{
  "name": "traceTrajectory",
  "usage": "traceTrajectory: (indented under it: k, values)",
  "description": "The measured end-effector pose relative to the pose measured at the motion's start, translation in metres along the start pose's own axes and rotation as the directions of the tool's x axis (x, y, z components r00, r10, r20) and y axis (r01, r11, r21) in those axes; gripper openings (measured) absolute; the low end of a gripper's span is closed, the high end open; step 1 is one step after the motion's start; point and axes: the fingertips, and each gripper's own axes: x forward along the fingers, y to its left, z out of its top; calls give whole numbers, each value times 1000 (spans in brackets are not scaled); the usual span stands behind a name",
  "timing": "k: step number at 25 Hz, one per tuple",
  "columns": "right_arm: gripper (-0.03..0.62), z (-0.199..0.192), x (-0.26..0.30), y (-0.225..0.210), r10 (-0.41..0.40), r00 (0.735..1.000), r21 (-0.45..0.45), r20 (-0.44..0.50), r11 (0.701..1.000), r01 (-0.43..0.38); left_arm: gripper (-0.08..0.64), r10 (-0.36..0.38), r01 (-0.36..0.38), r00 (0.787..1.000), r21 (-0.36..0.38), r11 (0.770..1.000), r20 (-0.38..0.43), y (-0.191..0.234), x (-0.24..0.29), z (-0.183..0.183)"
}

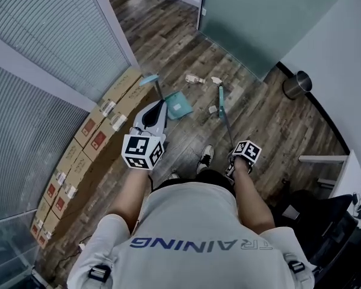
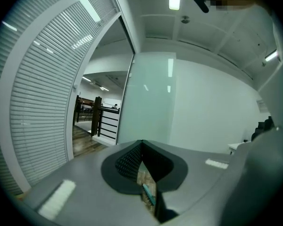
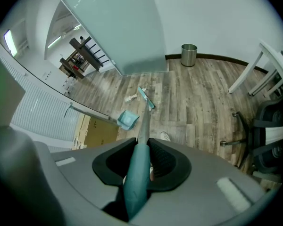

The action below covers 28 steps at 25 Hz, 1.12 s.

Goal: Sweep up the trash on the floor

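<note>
Lining up broom and dustpan for the sweep

Head view: paper scraps point(image 1: 195, 79) are lying just beyond the dustpan point(image 1: 179, 105), with the broom point(image 1: 221, 98) head beside it. Sweeping them in is coming next, I judge.
Left gripper view: the left gripper point(image 2: 141, 147) is sitting fully closed, showing wall and no trash.
Right gripper view: the right gripper point(image 3: 141, 145) is clamping the broom handle.
</note>
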Motion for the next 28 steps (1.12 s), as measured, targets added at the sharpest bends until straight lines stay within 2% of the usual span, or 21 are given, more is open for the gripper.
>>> traceTrajectory:
  k: [3, 11, 17, 22, 28]
  values:
    - [101, 34, 15, 6, 12, 1000, -11, -27, 1000, -13, 0, 19, -18, 1000, 24, 1000, -20, 5, 36, 3]
    - [101, 139, 43, 12, 19, 999, -43, -45, 999, -21, 2, 95, -95, 995, 18, 995, -33, 10, 123, 13]
    - [101, 193, 62, 20, 45, 997, -53, -60, 997, -48, 2, 140, -138, 989, 28, 990, -54, 16, 166, 10]
    - [101, 211, 77, 37, 36, 997, -39, -64, 998, -39, 2, 156, -156, 982, 10, 988, -110, 46, 184, -7]
    - [101, 201, 88, 69, -6, 997, -6, -82, 1000, 6, 0, 105, -110, 985, -26, 994, -137, 93, 211, -13]
